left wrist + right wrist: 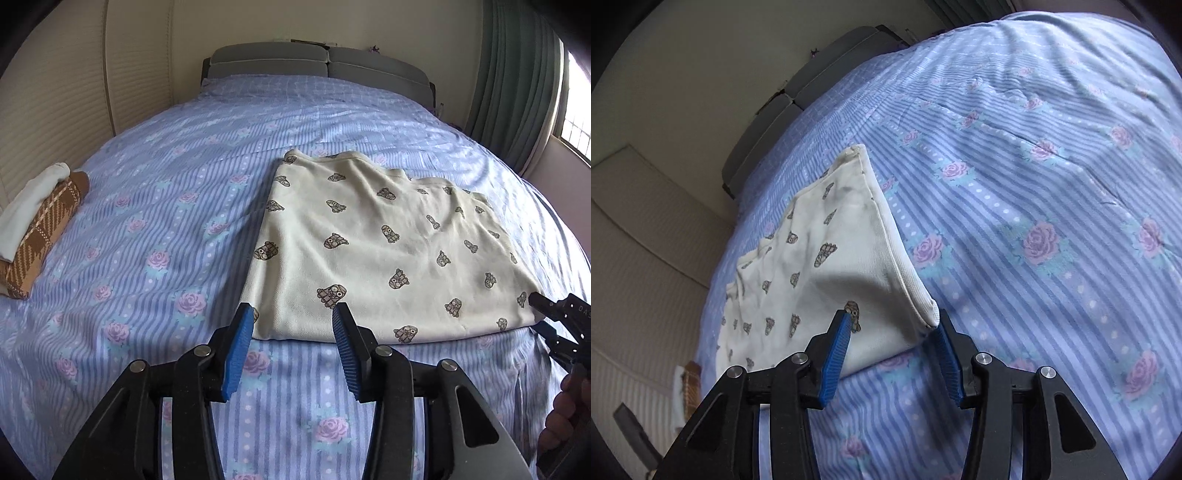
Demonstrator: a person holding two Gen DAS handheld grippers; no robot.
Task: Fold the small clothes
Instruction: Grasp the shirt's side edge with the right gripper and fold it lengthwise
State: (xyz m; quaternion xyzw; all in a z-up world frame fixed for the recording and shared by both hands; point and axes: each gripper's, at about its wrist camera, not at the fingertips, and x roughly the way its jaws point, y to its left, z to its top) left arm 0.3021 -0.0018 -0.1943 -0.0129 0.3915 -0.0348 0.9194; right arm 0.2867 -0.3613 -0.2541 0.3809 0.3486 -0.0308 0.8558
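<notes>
A cream garment with small brown bear prints [388,251] lies folded flat on the bed. My left gripper [293,314] is open, its blue pads at the garment's near left corner, just above the near edge. My right gripper [892,319] is open, its jaws standing either side of the garment's [827,266] near right corner; the hemmed edge sits by the right pad. In the left wrist view the right gripper [554,317] shows at the garment's right corner.
The bed has a blue striped sheet with pink roses [166,221]. A folded brown plaid and white cloth pile [40,221] lies at the left edge. A grey headboard [317,62] is at the far end; a curtain and window [569,103] are at the right.
</notes>
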